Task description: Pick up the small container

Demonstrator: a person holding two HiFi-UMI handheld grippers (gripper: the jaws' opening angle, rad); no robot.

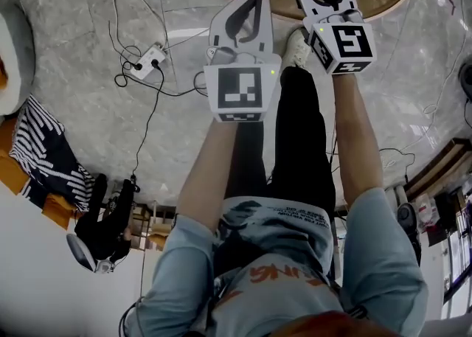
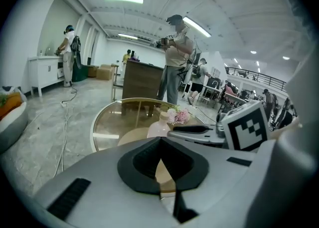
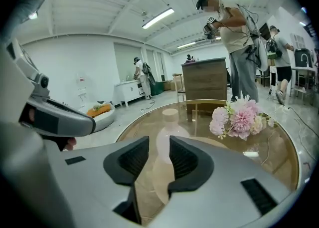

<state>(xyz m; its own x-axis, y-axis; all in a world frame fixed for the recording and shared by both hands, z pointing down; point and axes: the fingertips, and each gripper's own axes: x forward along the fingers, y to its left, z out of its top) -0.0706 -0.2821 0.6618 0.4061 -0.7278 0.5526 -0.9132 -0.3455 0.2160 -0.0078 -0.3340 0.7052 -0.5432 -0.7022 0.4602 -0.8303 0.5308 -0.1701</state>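
- My right gripper has its jaws standing wide with nothing pinched. My left gripper has its tips closed together, also on nothing.
- The right gripper view is the good one. The small container, a pale capped bottle, lines up right in the gap between the jaws, and the pads aren't touching it. It stands on the round glass table, and the pink flowers lie off to its right.
- The left gripper view catches the bottle from the side, just above the left jaws and just left of my right gripper's jaw, with the flowers right behind it.
- The head view only shows both grippers held out side by side, the right one over the table rim. The bottle doesn't show there at all.
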